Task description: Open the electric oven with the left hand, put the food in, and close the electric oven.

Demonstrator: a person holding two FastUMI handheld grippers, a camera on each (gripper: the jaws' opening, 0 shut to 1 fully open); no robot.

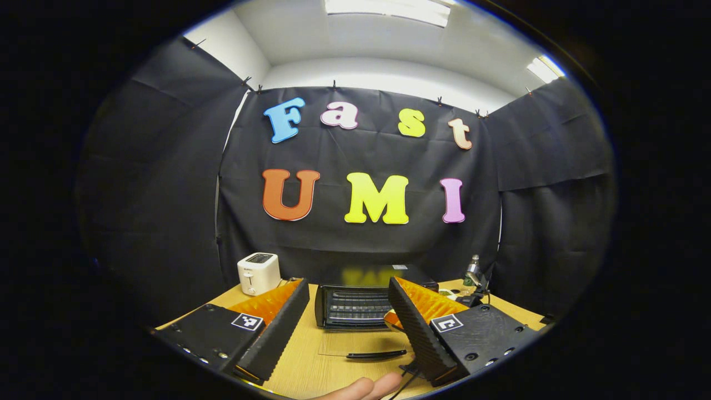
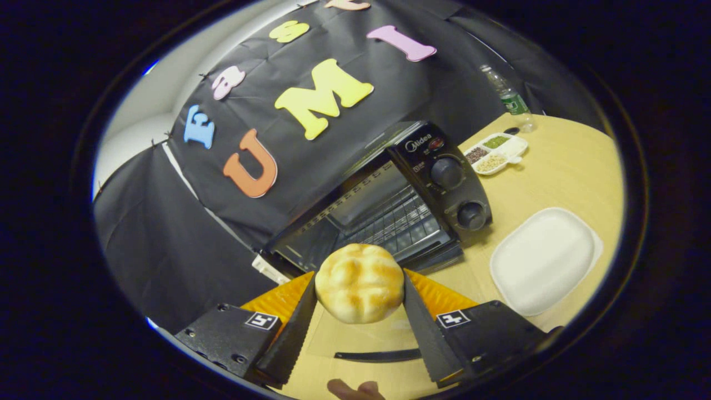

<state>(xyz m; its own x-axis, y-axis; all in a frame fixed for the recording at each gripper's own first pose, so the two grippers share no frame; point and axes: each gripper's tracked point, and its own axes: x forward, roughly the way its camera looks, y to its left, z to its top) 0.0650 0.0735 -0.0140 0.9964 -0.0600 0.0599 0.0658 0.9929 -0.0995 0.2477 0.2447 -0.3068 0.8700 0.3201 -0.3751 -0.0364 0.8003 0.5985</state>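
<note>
Already the electric oven [image 2: 383, 205] stands open at centre frame in the right gripper view, its glass door [image 2: 361, 336] dropped flat on the bench [image 2: 561, 166], handle bar low in frame between the gripper's fingers. Wire rack visible inside the cavity, nothing on it.

Right gripper [image 2: 360, 283]: jaws closed partway, both inner faces pressing a round golden bread roll [image 2: 360, 283]. Roll sits held above the lowered door, directly in front of the oven mouth; the cavity lies straight ahead and slightly up-frame from it. Oven's long axis runs lower left to upper right of frame, knobs at the right end. Judged: a forward push along the finger line should carry the roll onto the rack.

White foam plate [image 2: 541, 261] at right of frame, bare.

Left gripper [image 1: 347, 316]: jaws wide apart, holding nothing. Oven at lower centre of its view, well ahead; door handle [image 1: 376, 354] lies on the bench between the fingers. White toaster [image 1: 258, 273] at left.

Right hand is plainly the nearer to the opening.
</note>
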